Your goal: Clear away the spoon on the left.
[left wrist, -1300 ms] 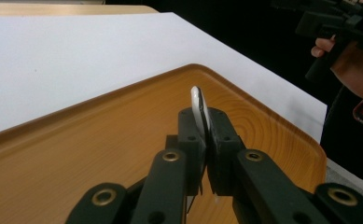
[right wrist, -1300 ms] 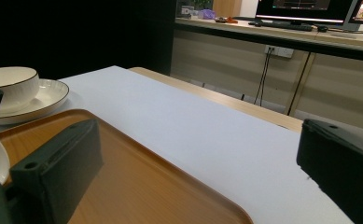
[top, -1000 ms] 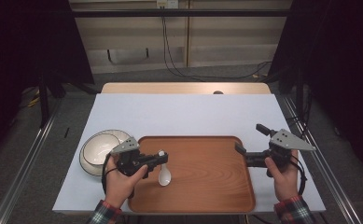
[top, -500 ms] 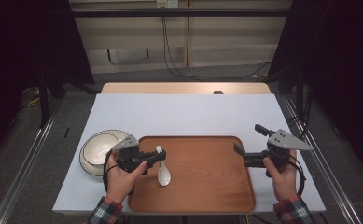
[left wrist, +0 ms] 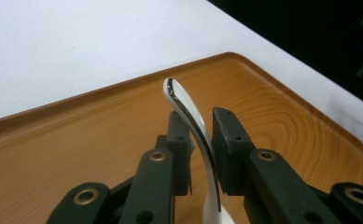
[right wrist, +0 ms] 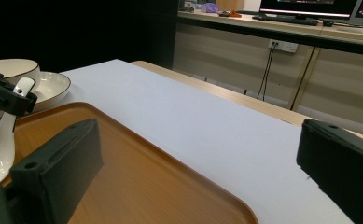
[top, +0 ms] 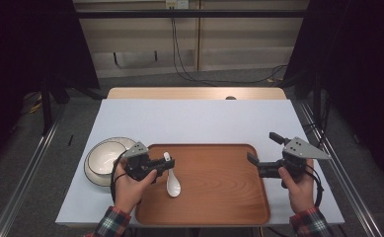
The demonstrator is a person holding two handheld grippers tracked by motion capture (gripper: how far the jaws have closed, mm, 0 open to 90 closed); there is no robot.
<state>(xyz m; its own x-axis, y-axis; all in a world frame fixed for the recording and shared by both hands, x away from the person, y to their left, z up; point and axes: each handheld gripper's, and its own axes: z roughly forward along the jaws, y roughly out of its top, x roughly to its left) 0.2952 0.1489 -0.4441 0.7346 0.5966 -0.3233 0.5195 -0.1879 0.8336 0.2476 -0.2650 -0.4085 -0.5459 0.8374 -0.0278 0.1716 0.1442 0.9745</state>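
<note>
Left claw [top: 169, 163]: pinching the handle of the white shiny spoon [top: 172, 181] [left wrist: 193, 121].
Spoon: its round end is resting on the brown wooden tray [top: 219, 197].
Right claw [top: 262, 148]: staying spread wide beside the tray's right edge, holding nothing.
White bowl [top: 105, 158]: sitting on the counter [top: 194, 121], left of the tray.

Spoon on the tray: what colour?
White and glossy; the spoon shows best in the high view, against the wooden tray.

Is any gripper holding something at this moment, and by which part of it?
The left gripper grips the white spoon by its handle, near the upper end; the bowl end rests on the wooden tray. The right gripper is open, holding nothing.
</note>
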